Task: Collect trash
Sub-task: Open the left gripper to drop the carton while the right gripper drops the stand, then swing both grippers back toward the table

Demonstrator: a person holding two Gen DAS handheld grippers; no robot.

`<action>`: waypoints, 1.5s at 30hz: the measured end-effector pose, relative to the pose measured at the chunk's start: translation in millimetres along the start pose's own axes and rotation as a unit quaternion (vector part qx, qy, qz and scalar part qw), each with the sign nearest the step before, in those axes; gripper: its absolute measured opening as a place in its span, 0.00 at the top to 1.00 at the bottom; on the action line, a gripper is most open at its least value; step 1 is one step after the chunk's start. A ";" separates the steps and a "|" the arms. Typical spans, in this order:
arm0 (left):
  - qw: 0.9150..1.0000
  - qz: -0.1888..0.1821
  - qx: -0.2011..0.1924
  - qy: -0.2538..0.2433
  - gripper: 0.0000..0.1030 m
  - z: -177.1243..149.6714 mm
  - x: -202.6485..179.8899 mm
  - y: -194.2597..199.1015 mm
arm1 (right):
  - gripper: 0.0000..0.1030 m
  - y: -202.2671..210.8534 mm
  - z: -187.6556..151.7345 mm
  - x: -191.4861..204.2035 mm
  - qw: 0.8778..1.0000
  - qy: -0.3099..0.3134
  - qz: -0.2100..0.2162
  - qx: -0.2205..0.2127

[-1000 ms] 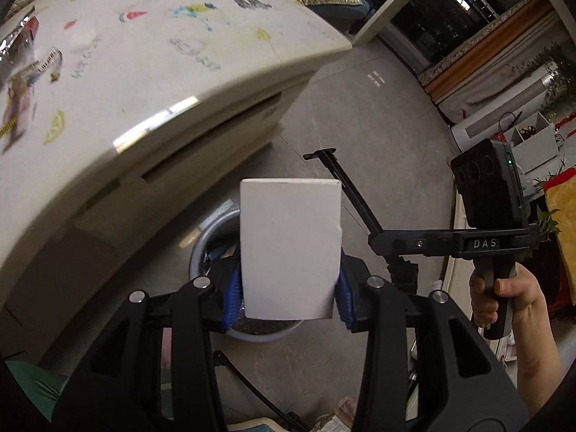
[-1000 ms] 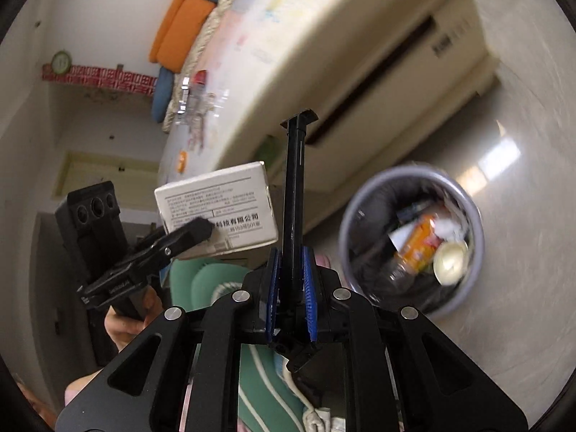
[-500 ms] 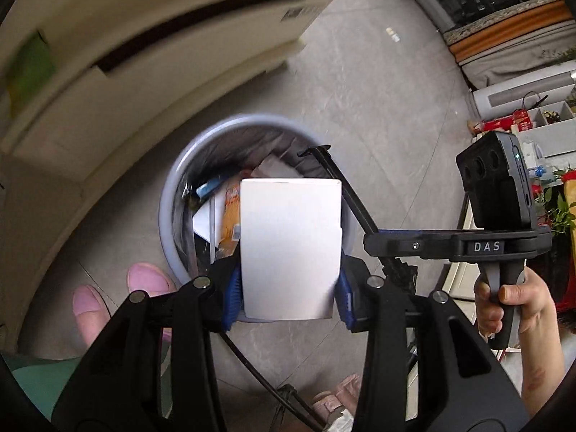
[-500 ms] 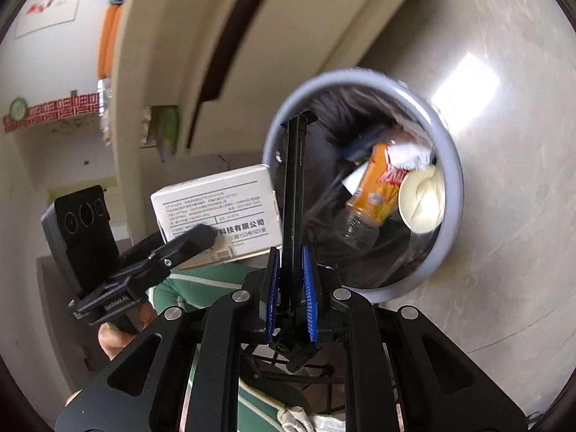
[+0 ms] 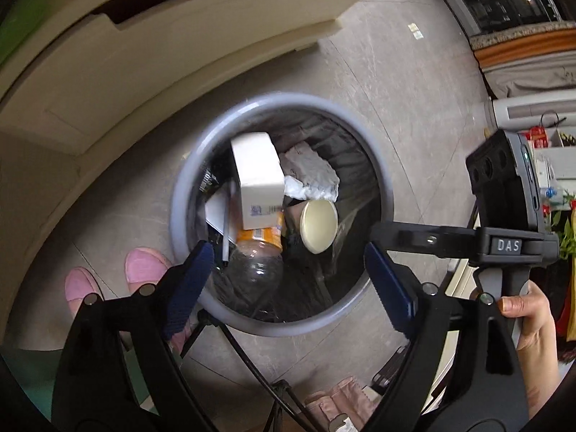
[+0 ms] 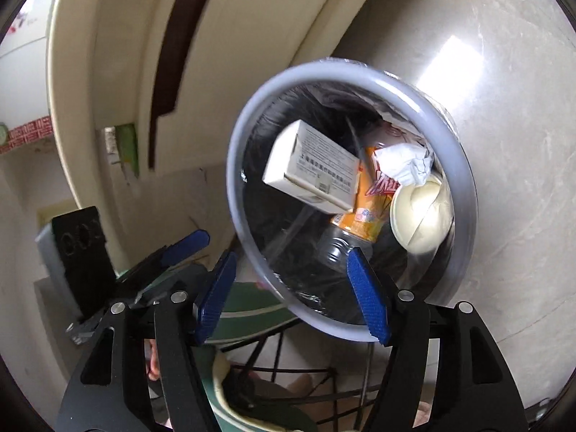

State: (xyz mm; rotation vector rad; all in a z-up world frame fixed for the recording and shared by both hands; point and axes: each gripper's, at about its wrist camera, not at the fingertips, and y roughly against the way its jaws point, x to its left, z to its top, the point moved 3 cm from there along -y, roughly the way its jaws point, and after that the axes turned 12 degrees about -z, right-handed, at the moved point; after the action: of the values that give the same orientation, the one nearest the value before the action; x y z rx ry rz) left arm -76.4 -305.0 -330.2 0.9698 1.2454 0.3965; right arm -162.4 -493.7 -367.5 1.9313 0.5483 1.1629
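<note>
We noted the grey trash bin (image 5: 187, 187) now filled the middle of both wrist views, seen from closer above than a second earlier, when the cream cabinet (image 5: 151, 82) took up most of the picture. The white box (image 5: 257, 176), pinched in the left gripper (image 5: 288, 277) half a second before, lay tilted inside the bin on the orange-label bottle (image 5: 257, 237), beside crumpled paper (image 5: 311, 176) and a cream cup (image 5: 318, 225). The left jaws had just been opening and stood spread, with nothing between them. The right gripper (image 6: 291, 288) had also just been opening; the thin black rod it had clamped earlier was gone from between its pads.
</note>
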 end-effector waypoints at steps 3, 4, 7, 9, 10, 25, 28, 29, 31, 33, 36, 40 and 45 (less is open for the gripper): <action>1.000 -0.006 -0.005 0.002 0.19 3.8 2.0 5.5 | 0.36 6.6 2.0 -3.1 1.000 -0.002 0.001 -0.003; 1.000 -0.008 -0.008 0.002 0.19 4.3 1.6 7.9 | 0.36 9.8 3.6 -4.8 1.000 -0.004 -0.002 -0.006; 1.000 -0.009 -0.014 -0.010 0.19 7.5 -2.2 10.7 | 0.36 17.2 5.9 -7.8 1.000 -0.015 0.003 -0.012; 1.000 -0.013 -0.019 -0.011 0.19 6.3 -4.8 15.8 | 0.36 22.1 5.9 -5.1 1.000 -0.016 0.005 -0.015; 1.000 -0.012 -0.020 -0.009 0.19 7.5 -5.1 18.0 | 0.36 26.1 6.6 -3.0 1.000 -0.014 0.007 -0.017; 0.977 0.059 -0.183 -0.095 0.11 28.5 -82.8 157.3 | 0.30 181.1 -2.8 149.3 0.972 0.182 0.000 -0.148; 0.969 0.060 -0.219 -0.093 0.09 35.4 -84.3 196.8 | 0.30 202.0 2.6 193.2 0.962 0.218 0.003 -0.165; 0.968 0.060 -0.228 -0.090 0.09 38.1 -82.2 208.3 | 0.30 205.6 5.3 207.1 0.959 0.228 0.003 -0.167; 0.963 0.062 -0.248 -0.083 0.08 42.0 -73.6 233.8 | 0.28 209.1 11.2 234.8 0.955 0.245 0.008 -0.169; 0.959 0.068 -0.266 -0.068 0.08 44.7 -59.8 258.8 | 0.26 206.3 16.0 263.7 0.949 0.265 0.011 -0.170; 0.953 0.080 -0.289 -0.050 0.07 44.6 -37.6 289.8 | 0.26 195.7 24.1 302.4 0.944 0.288 0.011 -0.160; 0.946 0.101 -0.307 -0.024 0.07 42.0 -0.2 324.1 | 0.26 165.9 32.8 352.2 0.939 0.315 0.005 -0.138; 0.938 0.130 -0.320 0.009 0.07 39.3 56.0 355.6 | 0.26 117.6 46.9 400.9 0.936 0.335 -0.011 -0.103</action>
State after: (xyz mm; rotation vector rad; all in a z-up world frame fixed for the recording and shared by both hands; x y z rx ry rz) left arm 62.3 -80.2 -82.5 0.5609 0.9058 0.9536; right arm 68.3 -302.2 -72.8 1.3175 0.7580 1.7944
